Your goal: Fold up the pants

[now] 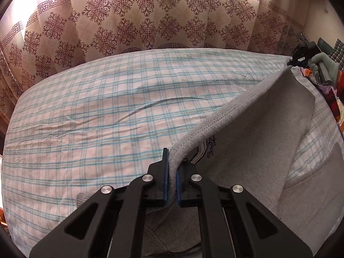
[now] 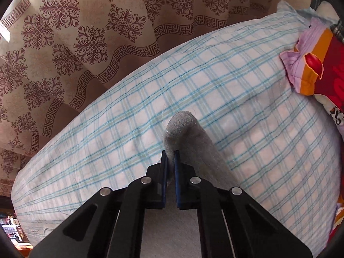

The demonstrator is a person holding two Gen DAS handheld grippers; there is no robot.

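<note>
Where we look past both tools, we list first the curtain (image 1: 133, 21), beige with dark floral medallions and a key-pattern border, hanging behind the far edge of the bed and glowing where light comes through at its top.

Next we enter the bed sheet (image 1: 96, 118), white with blue and green checks, lightly creased, covering the whole working surface.

Third we record the pants (image 1: 258, 139), grey fleece, one stitched edge lifted off the sheet and stretched as a taut band between the two tools, with the rest lying on the sheet below and to the right. Dark lettering shows on the underside near the left tool; we cannot read it.

Fourth, a bright cloth (image 2: 318, 64) in red, orange and lilac lies at the right edge of the bed, apart from the pants.

Fifth, the left gripper (image 1: 171, 172): blue pads pressed together on the hemmed edge of the pants.

Sixth, the right gripper (image 2: 171, 163): pads clamped on a grey corner of the pants, which bulges out just beyond the fingertips. From the left wrist view we see it small at upper right, held by a gloved hand (image 1: 322, 66).
</note>
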